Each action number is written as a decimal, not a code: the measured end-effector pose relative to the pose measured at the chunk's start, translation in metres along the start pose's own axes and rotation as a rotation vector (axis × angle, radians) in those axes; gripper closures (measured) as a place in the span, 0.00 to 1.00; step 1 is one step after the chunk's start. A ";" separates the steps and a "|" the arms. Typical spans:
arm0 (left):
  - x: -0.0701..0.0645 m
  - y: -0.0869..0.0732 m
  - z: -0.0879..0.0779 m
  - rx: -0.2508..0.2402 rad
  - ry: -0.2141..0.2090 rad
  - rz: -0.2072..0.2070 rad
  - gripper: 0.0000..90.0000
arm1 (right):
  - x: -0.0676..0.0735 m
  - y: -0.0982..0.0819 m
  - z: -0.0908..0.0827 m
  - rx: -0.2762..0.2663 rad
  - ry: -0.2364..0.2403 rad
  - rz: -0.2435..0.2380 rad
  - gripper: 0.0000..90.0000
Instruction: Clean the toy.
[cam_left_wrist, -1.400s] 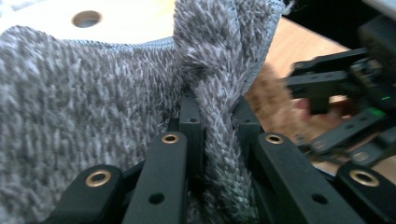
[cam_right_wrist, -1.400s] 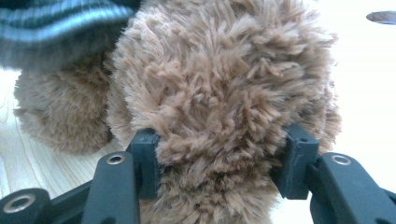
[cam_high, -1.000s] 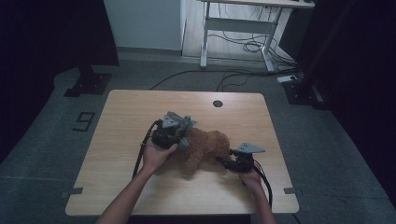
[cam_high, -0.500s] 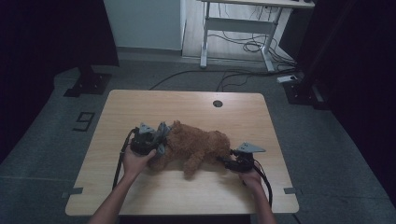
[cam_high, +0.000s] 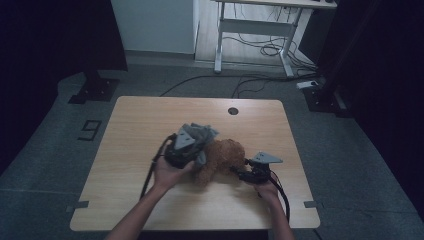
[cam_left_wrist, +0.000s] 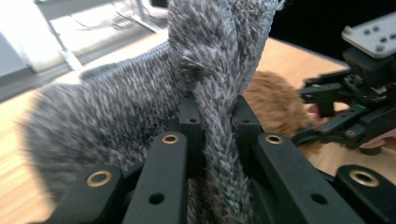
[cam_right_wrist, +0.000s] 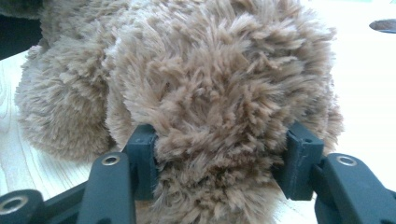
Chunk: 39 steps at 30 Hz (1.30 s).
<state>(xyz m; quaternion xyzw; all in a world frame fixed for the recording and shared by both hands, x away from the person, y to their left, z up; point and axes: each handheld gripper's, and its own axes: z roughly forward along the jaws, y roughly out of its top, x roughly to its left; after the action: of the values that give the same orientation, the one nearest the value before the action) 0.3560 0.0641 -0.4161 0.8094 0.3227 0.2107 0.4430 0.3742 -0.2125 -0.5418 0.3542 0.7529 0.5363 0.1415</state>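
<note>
On the wooden table (cam_high: 150, 125), you are working a brown plush toy (cam_high: 222, 157) that is lying near the middle, with a grey knitted garment (cam_high: 200, 134) bunched over the end toward your left hand. Half a second ago the grey piece was stretched out to the left, away from the toy; now you are bringing it back so that it is sitting on top of the toy's left end, which suggests you are pulling it on or working it over the plush rather than taking it away.

Your left gripper (cam_high: 186, 150) is clamping a twisted fold of the grey knit tight between its jaws, as the left gripper view makes plain (cam_left_wrist: 215, 154). Your right gripper (cam_high: 248, 172) is holding the toy's right end in place; its jaws have just been opening a little, yet in the right gripper view (cam_right_wrist: 219, 163) the pads are pressing into the brown fur on both sides, so you are keeping the toy pinned.
</note>
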 end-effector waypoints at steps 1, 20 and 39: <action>-0.004 0.002 0.009 0.018 -0.006 0.007 0.88 | 0.000 0.000 0.000 -0.001 0.000 0.002 0.47; 0.006 -0.021 0.037 0.099 -0.046 -0.083 0.87 | 0.008 0.004 -0.004 0.023 0.019 0.014 0.58; -0.054 -0.009 0.071 0.128 -0.112 0.023 0.88 | 0.008 0.005 -0.004 0.020 0.001 0.001 0.63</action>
<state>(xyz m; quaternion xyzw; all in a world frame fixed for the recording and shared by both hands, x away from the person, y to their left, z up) 0.3601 -0.0117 -0.4639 0.8504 0.3008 0.1491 0.4052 0.3677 -0.2086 -0.5348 0.3556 0.7583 0.5289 0.1373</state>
